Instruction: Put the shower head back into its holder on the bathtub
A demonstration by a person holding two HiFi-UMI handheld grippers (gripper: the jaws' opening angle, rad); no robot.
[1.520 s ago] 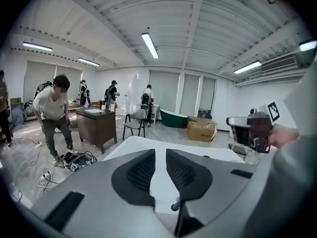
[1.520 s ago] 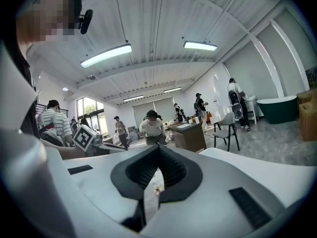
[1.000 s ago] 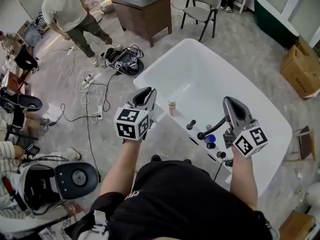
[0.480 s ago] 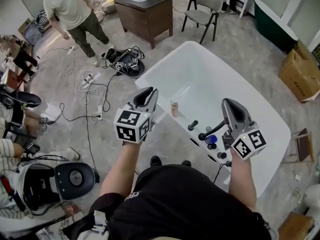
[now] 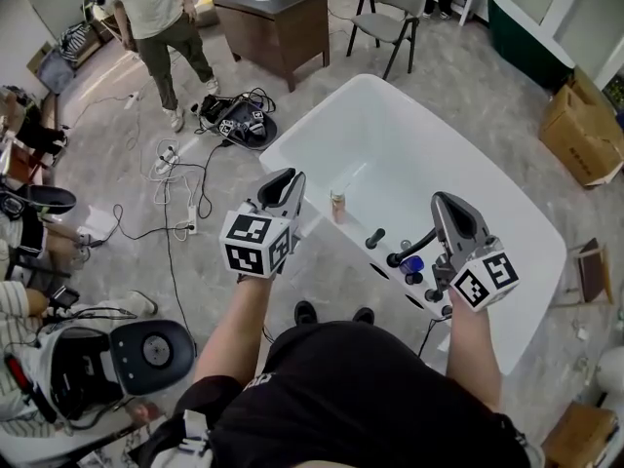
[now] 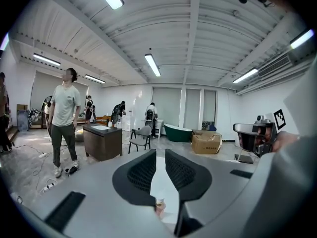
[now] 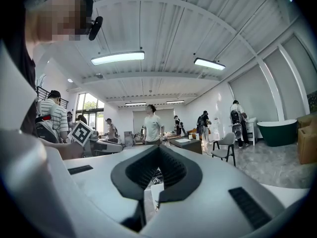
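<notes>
A black curved shower handle [image 5: 413, 247] rises from the near rim of the white bathtub [image 5: 390, 135], among several black knobs [image 5: 375, 239] and a blue cap [image 5: 411, 264]. My right gripper [image 5: 444, 203] hangs just right of that handle with its jaws shut. In the right gripper view, the right gripper [image 7: 158, 150] has its tips together and nothing between them. My left gripper [image 5: 285, 179] hovers over the tub's left rim. The left gripper [image 6: 159, 155] is open by a narrow gap and holds nothing. The holder itself I cannot make out.
A small bottle [image 5: 336, 205] stands on the tub rim between the grippers, and this bottle [image 6: 159, 206] also shows below the left jaws. Cables [image 5: 185, 178] lie on the floor at left. A dark cabinet [image 5: 278, 18], a chair [image 5: 395, 18], a standing person [image 5: 156, 18] and cardboard boxes [image 5: 585, 130] surround the tub.
Both grippers keep nearly the same place over the tub rim. The standing person at the back has stepped to the right.
</notes>
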